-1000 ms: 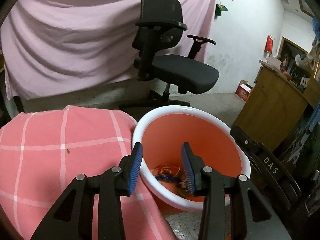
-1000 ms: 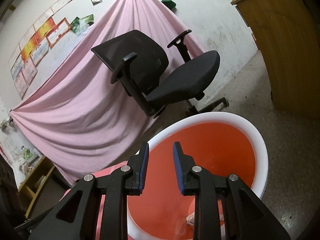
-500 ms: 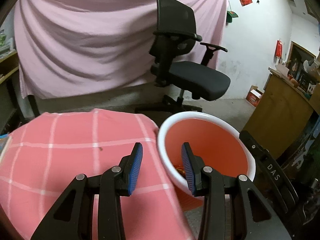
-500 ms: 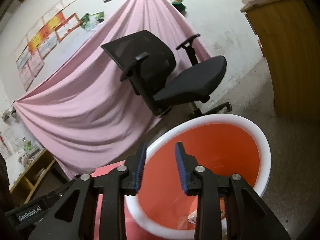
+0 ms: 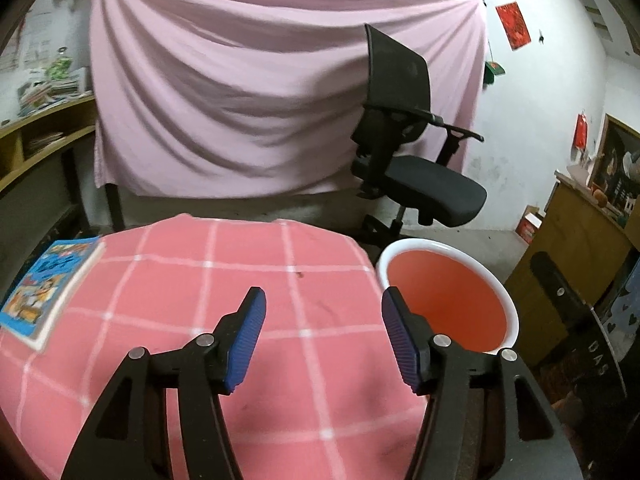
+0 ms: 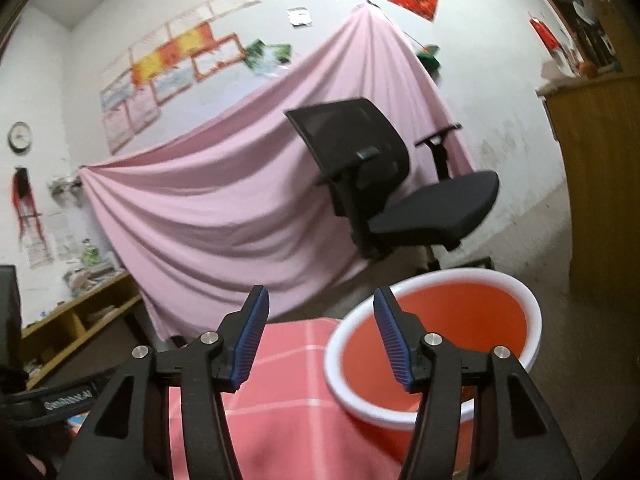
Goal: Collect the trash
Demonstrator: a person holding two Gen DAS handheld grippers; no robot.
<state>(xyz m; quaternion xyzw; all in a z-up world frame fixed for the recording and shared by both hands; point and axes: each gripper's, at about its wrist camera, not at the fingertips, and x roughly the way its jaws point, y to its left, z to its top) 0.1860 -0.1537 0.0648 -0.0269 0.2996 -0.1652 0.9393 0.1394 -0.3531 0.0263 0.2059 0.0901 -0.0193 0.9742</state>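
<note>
Bin (image 5: 508, 304) right of spread left tool (image 5: 322, 336)

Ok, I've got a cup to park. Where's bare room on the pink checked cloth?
The checked cloth is bare between the book at its left edge and the orange bin past its right edge. Both tongs, left and right, hang open and empty.

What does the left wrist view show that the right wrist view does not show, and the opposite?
Only the left wrist view shows the blue book lying on the tablecloth's left edge. Only the right wrist view shows the wall clock and the row of posters. Both show the red bin, the pink checked tablecloth, the black office chair and an open, empty gripper: left gripper, right gripper.
</note>
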